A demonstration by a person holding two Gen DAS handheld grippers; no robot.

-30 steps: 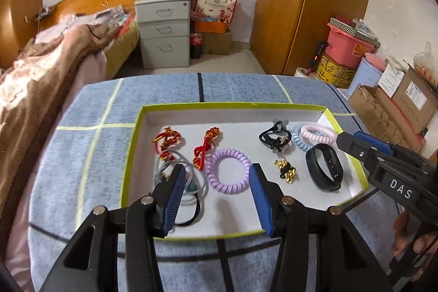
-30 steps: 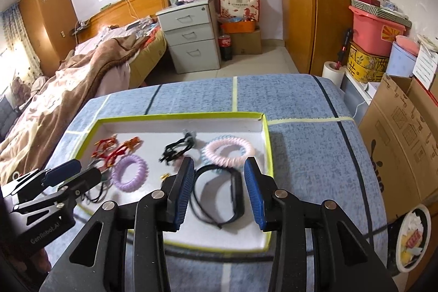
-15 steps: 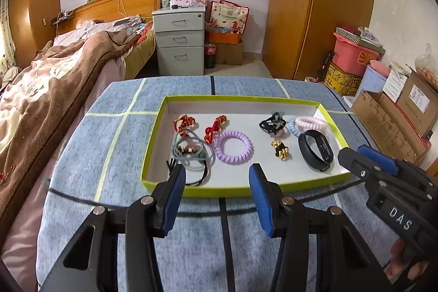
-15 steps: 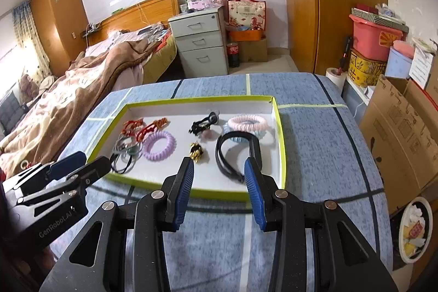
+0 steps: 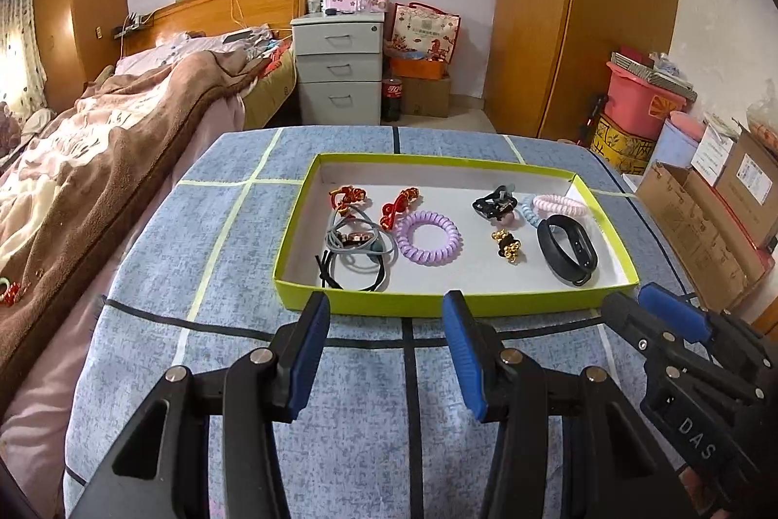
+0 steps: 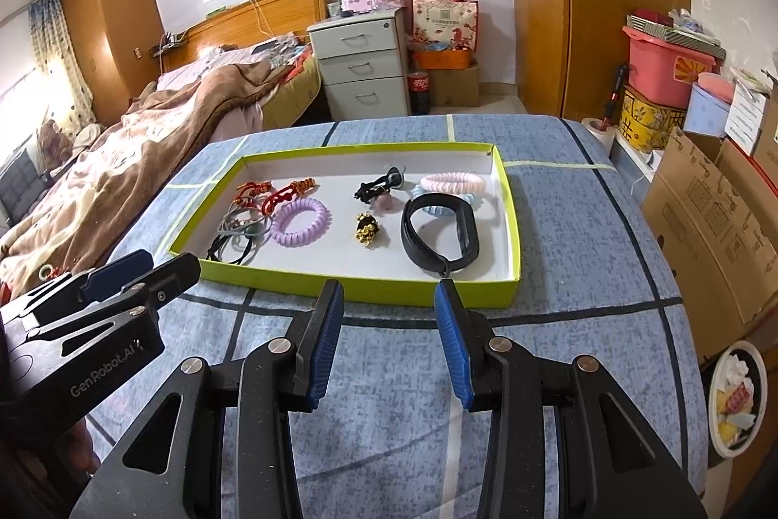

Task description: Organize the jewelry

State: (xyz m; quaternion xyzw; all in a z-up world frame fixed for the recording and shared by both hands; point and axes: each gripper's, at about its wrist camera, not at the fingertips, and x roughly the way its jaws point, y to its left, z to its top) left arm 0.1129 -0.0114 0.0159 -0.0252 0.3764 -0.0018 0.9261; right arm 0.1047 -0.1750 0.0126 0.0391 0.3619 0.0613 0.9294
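The jewelry sits in one shallow tray [image 5: 452,305] with a lime-green rim, centre of both my views, its long axis running left to right across the frame, on the blue checked cloth [image 5: 233,256]. Counting inside it: one purple coil tie [image 5: 428,238] in the middle, one black band [image 5: 566,249] lying at the right end with its long side running toward the near rim, one small gold charm [image 5: 507,245] between those two, two red knotted pieces [image 5: 374,200] at the upper left, one black clip [image 5: 493,203] behind the charm, two pale coil ties — pink over blue [image 5: 554,207] — at the upper right, and a tangle of grey and black cords [image 5: 355,251] at the lower left; how many cords, I cannot tell. My left tongs [image 5: 384,361] hang just short of the near rim, blue pads wide apart, gripping nothing. My right tongs [image 6: 387,341] do likewise — spread and holding nothing, in front of the black band [image 6: 440,233].
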